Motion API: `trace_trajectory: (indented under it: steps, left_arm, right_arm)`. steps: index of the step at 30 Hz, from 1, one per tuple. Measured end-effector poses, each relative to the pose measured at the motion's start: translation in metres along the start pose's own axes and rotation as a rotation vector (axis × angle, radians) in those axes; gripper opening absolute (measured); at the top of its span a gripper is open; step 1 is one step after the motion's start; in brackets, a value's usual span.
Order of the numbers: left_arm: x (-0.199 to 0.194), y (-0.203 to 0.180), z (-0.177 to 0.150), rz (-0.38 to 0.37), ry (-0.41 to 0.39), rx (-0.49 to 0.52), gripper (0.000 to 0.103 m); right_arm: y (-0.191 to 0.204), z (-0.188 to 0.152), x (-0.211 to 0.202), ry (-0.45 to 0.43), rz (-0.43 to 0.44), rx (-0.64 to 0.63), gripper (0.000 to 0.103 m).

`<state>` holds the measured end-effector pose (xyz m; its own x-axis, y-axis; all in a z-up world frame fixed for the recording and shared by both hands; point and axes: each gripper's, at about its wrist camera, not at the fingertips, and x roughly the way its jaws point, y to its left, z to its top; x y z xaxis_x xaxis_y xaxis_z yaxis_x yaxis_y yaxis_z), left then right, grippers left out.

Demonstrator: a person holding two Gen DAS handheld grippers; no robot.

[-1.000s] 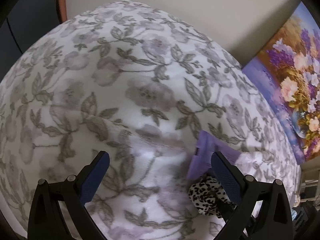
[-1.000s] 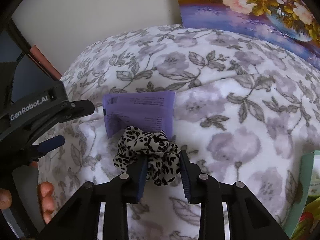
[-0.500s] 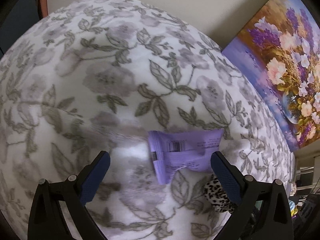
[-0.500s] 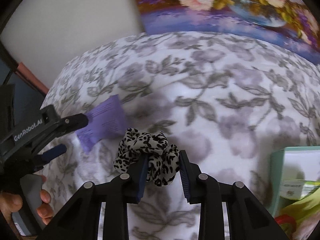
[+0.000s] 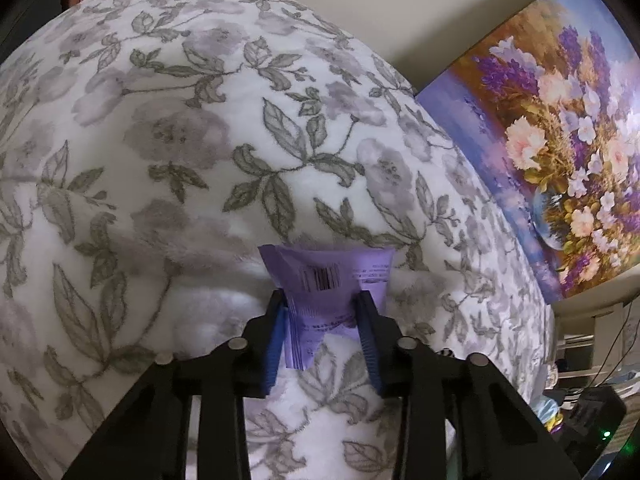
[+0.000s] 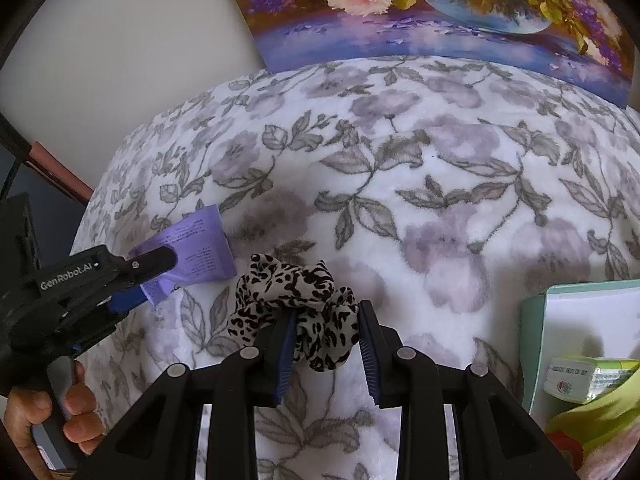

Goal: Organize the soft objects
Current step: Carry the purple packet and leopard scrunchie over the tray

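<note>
My left gripper [image 5: 322,312] is shut on a purple soft packet [image 5: 328,280] with a barcode, over the floral blanket [image 5: 200,160]. In the right wrist view the same packet [image 6: 196,248] sits in the left gripper [image 6: 154,280] at the left. My right gripper [image 6: 326,328] is shut on a leopard-print scrunchie [image 6: 296,292] and holds it just above the blanket [image 6: 400,200], to the right of the packet.
A mint-green box [image 6: 580,336] with a white-labelled pack and green-yellow items stands at the right edge. A flower painting [image 6: 440,8] leans on the wall behind the bed; it also shows in the left wrist view [image 5: 560,140]. Cables and dark gear [image 5: 592,412] lie beyond the bed.
My left gripper closed on the purple packet, which it had been open around. My right gripper swung to the right with the scrunchie, bringing the mint box into view.
</note>
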<state>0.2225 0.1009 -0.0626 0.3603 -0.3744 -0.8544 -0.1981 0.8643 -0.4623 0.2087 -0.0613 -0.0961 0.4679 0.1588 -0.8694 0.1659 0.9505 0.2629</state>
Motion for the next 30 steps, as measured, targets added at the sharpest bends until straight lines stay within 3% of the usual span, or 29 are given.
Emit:
trace_trajectory:
  steps: [12,17,30]
  left_arm:
    - [-0.042,-0.013,-0.017,-0.001,-0.028,0.007,0.034]
    - [-0.06,-0.027,-0.041,-0.009,-0.026,0.035,0.034]
    - [-0.106,-0.053,-0.11,-0.032,-0.064,0.111,0.034]
  right_arm:
    - [-0.005,-0.01,-0.037,-0.005,-0.029,0.003,0.026]
    - [-0.006,-0.02,-0.068,-0.034,-0.015,0.017,0.026]
    - [-0.028,-0.069,-0.139,-0.086,-0.082,0.028,0.024]
